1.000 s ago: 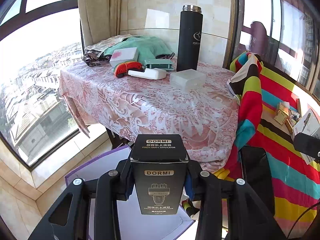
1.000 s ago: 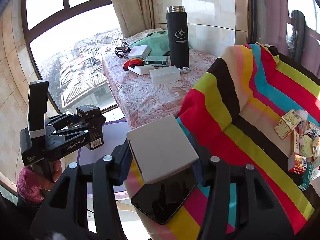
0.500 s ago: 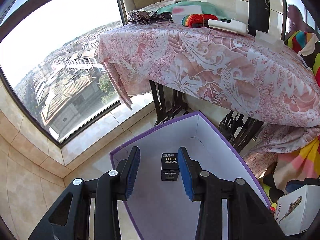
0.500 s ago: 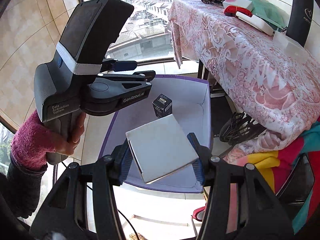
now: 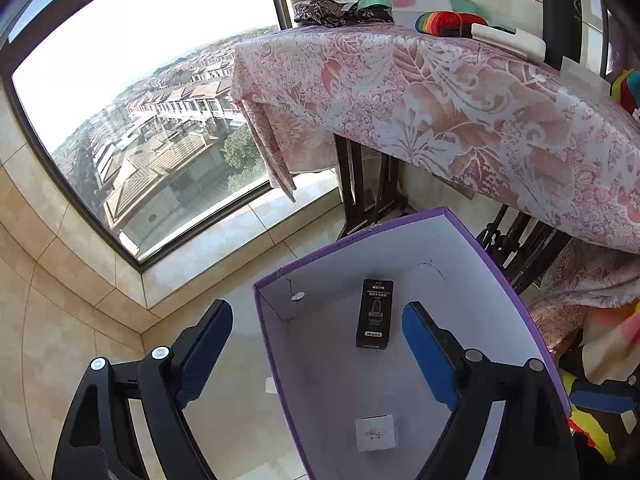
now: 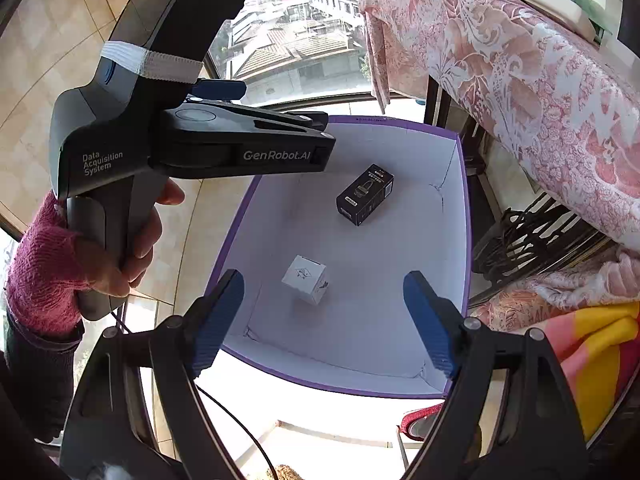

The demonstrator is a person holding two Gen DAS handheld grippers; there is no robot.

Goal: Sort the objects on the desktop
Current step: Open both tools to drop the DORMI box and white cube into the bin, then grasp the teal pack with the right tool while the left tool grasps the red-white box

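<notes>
A purple-edged cardboard box (image 5: 276, 360) with a white inside stands on the floor beside the table; it also shows in the right wrist view (image 6: 464, 216). A black DORMI carton (image 5: 374, 313) (image 6: 365, 194) lies flat on its bottom. A small white box (image 5: 376, 433) (image 6: 305, 279) lies nearer to me in it. My left gripper (image 5: 318, 344) is open and empty above the box. My right gripper (image 6: 323, 312) is open and empty above the box too. The left gripper's body (image 6: 192, 148) shows in the right wrist view, held by a hand.
A table with a pink patterned cloth (image 5: 460, 96) stands behind the box, with a rainbow roll (image 5: 448, 24), a white case (image 5: 508, 40) and folded cloths on top. A big window (image 5: 140, 100) is on the left. A striped blanket (image 6: 600, 344) lies at the right.
Both grippers have opened wide. The black carton now lies flat in the box. The white box has left my right gripper and lies in the box.
</notes>
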